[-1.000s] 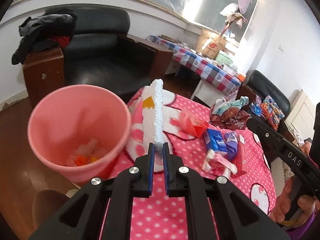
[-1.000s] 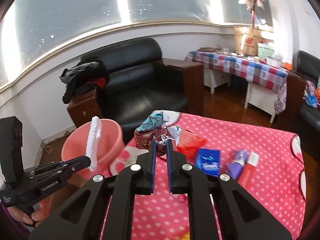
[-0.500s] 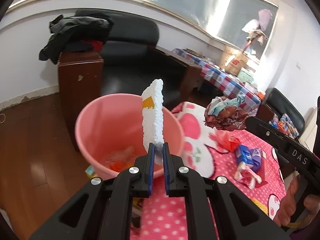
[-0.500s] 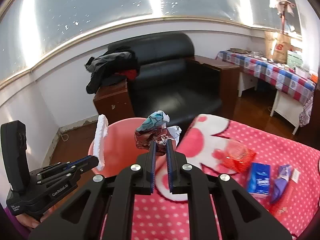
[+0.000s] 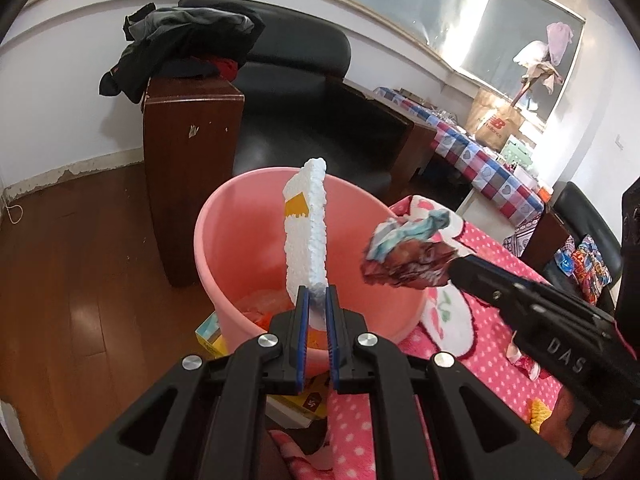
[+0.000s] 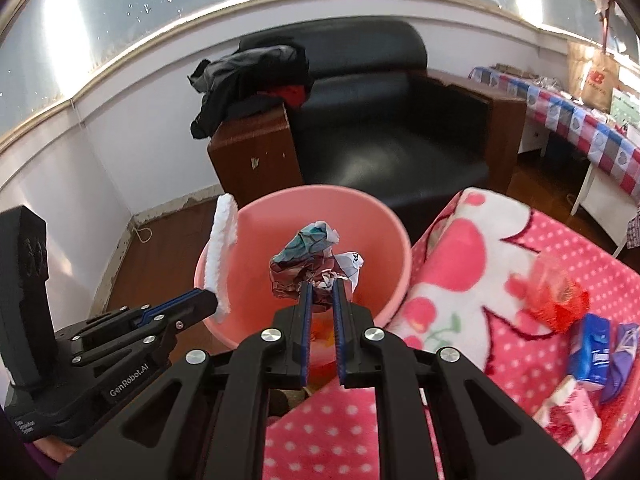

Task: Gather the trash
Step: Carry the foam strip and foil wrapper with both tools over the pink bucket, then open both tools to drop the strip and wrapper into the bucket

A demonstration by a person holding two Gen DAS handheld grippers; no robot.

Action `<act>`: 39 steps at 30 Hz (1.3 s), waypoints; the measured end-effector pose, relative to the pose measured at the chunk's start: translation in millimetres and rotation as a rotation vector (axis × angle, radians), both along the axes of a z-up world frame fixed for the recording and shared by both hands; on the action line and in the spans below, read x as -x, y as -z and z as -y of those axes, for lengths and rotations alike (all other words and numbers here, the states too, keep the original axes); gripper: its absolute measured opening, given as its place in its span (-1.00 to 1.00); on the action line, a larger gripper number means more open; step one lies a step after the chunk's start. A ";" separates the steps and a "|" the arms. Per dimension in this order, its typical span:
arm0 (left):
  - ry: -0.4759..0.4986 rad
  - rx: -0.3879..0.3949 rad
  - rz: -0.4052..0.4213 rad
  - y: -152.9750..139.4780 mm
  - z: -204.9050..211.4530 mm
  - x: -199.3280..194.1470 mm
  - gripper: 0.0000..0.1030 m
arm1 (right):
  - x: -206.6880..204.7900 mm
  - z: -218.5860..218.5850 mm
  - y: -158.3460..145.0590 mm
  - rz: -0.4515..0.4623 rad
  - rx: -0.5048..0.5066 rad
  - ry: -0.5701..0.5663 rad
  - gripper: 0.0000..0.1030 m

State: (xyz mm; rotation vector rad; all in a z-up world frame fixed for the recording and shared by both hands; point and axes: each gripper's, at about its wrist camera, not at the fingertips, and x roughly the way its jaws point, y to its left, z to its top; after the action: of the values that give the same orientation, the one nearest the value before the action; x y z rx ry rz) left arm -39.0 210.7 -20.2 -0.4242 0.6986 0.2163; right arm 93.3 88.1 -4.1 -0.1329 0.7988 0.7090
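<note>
A: Foam first. What does the left gripper (image 5: 316, 304) have?

B: Its jaws are pinched narrow on the bottom edge of a white foam slab (image 5: 306, 236), which stands upright from the fingers, an orange patch near its top. Just beyond and below the fingertips sits the pink bucket (image 5: 224, 240), so the slab rises in front of its open mouth.

A: And the right gripper (image 6: 322, 298)?

B: Clamped tight on a crumpled wrapper (image 6: 304, 260), a wad of dark red and teal. Right past its tips is the same bucket, with orange scraps in the bottom.

A: Where are the two tools relative to each other?

B: Side by side, apart, both aimed down at the bucket.

A: What lies to the right gripper's right?

B: The pink polka-dot cloth (image 6: 500, 300), carrying a red net bag (image 6: 556, 300), a blue tissue pack (image 6: 594, 354) and a purple wrapper (image 6: 622, 354).

A: Farther out?

B: Beyond the bucket, a black armchair (image 6: 392, 120) with dark clothes (image 6: 248, 76) heaped on its wooden arm.
</note>
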 end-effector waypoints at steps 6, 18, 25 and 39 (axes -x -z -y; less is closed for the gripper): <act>-0.009 0.032 -0.043 11.0 -10.0 -10.0 -0.85 | -2.3 -15.9 14.8 -0.027 0.036 -0.016 -0.80; -0.031 0.085 -0.090 26.6 -20.8 -16.5 -0.79 | -8.6 -28.5 33.4 -0.085 0.059 -0.026 -0.78; -0.033 0.085 -0.077 23.6 -19.0 -12.9 -0.67 | -8.9 -30.4 38.4 -0.105 0.069 -0.027 -0.73; -0.065 0.062 -0.057 11.8 -16.1 1.5 -0.44 | 1.6 -11.1 20.8 -0.054 0.032 -0.025 -0.48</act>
State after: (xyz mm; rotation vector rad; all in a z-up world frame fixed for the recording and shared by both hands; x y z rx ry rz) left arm -40.5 226.8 -31.9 -0.5017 0.7493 0.2697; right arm 91.7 99.2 -24.9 -0.1531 0.8613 0.7261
